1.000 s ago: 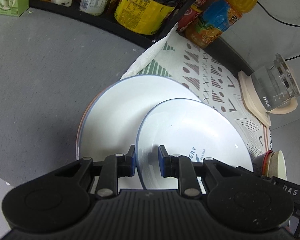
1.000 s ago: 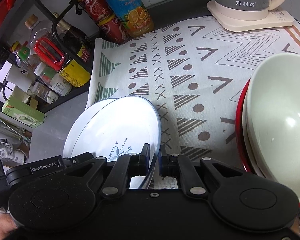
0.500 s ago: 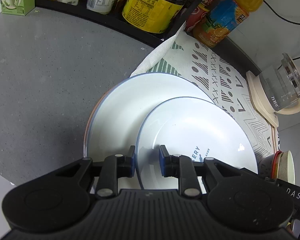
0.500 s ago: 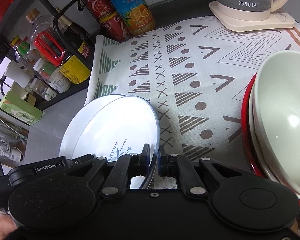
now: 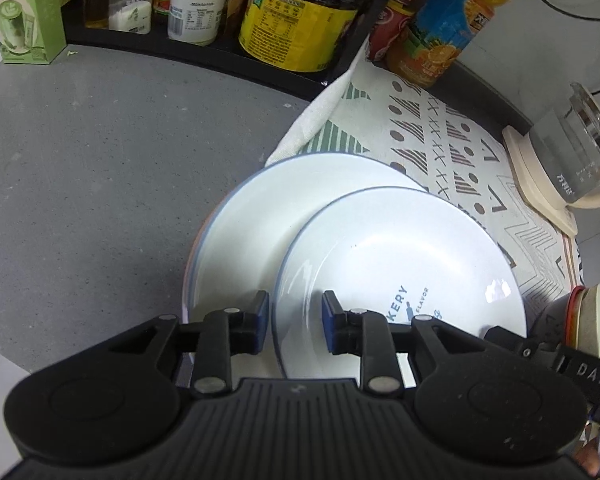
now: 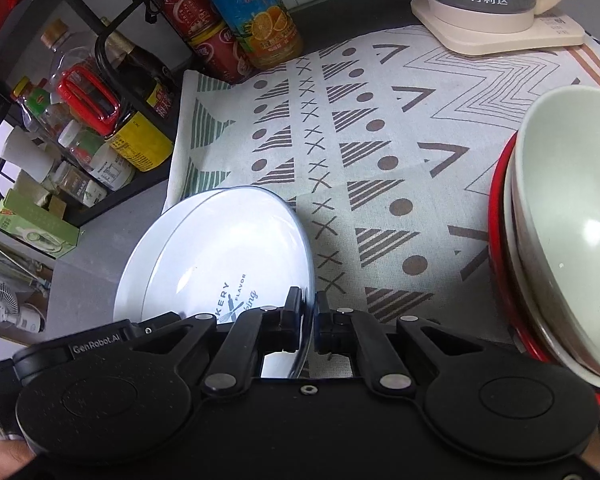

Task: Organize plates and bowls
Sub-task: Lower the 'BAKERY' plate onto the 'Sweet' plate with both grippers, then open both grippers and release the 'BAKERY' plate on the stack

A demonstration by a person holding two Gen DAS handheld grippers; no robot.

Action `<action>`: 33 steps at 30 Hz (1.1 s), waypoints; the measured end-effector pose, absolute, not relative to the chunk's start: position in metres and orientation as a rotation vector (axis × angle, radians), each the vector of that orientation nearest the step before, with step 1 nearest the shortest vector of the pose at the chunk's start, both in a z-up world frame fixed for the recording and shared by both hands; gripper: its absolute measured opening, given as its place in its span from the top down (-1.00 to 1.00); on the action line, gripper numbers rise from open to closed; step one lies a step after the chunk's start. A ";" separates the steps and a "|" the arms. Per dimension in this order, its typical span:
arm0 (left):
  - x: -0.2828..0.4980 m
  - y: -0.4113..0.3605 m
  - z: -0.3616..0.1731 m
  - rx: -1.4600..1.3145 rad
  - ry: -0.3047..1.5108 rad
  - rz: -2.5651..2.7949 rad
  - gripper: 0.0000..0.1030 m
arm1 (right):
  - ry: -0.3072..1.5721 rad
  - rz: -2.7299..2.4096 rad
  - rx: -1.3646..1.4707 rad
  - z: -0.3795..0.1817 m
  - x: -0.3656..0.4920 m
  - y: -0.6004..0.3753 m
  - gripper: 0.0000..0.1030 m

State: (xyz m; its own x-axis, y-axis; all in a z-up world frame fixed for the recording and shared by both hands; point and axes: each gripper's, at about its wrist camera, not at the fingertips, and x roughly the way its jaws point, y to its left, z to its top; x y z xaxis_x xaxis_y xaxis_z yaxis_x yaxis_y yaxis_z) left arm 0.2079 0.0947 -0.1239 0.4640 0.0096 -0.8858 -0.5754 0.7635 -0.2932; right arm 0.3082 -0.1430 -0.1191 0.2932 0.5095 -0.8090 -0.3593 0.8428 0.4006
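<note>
A white plate with blue lettering (image 5: 400, 264) sat tilted on top of a larger white plate (image 5: 260, 224), both at the edge of a patterned cloth (image 5: 452, 148) on the grey table (image 5: 92, 168), as the left wrist view showed. The left tool (image 5: 294, 322) straddled the near rim of the lettered plate; its jaws had just been opening, and its blue pads stood clear of the rim on either side, so it was released. Bottles and jars (image 5: 296, 20) stood on a black shelf behind, and a glass kettle (image 5: 576, 156) sat at the right. In the right wrist view, the right tool (image 6: 308, 322) was clenched on the opposite rim of the same lettered plate (image 6: 216, 256), which leaned over the larger plate (image 6: 148, 256) beneath it. To the right, a pale bowl (image 6: 572, 208) was nested in a red-rimmed stack on the cloth (image 6: 380, 120), well apart from the plates.
</note>
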 end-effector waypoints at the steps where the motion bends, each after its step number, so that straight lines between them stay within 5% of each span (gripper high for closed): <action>1: 0.207 0.096 -0.121 -0.626 1.036 0.389 0.42 | 1.135 0.582 0.152 -0.119 0.308 -0.143 0.89; 9: 0.195 0.115 -0.095 -0.676 0.939 0.434 0.02 | 1.133 0.575 0.154 -0.122 0.307 -0.142 0.88; 33: 0.189 0.127 -0.122 -0.699 0.998 0.475 0.02 | 1.138 0.567 0.068 -0.137 0.307 -0.120 0.69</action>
